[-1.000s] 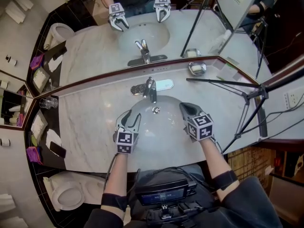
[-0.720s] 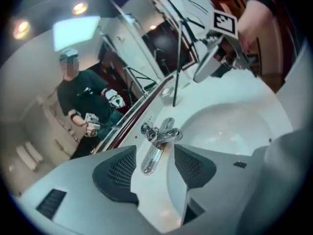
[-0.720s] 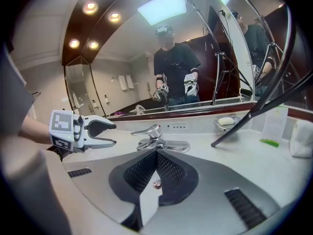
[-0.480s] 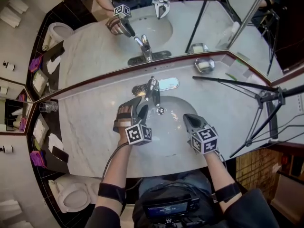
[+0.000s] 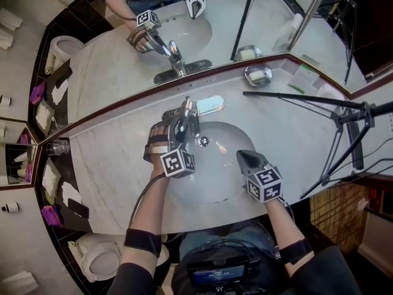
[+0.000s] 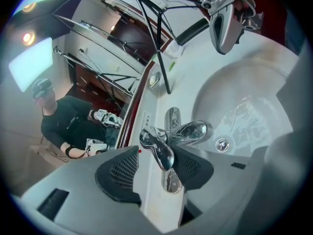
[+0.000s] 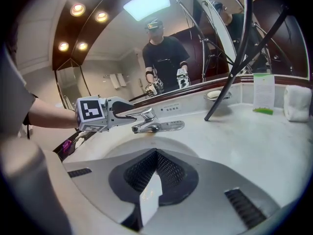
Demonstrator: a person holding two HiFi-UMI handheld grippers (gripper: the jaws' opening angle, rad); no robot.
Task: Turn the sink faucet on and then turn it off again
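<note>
Two steps are, as we judge, both left to do: over the marble counter [image 5: 116,165] and the white sink [image 5: 215,183] we see no stream from the faucet [image 7: 149,126]. Its lever [image 6: 157,148] stands at the back rim of the bowl, between the jaws of the left gripper [image 6: 155,169], which have just been closing but are apart and do not press it yet. The right gripper [image 5: 244,158], jaws together and empty, hangs over the front of the bowl.

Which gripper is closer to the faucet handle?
Left. The left gripper has the faucet handle between jaws that were just closing; the right gripper, shut, hangs over the basin, nearer the person.
</note>
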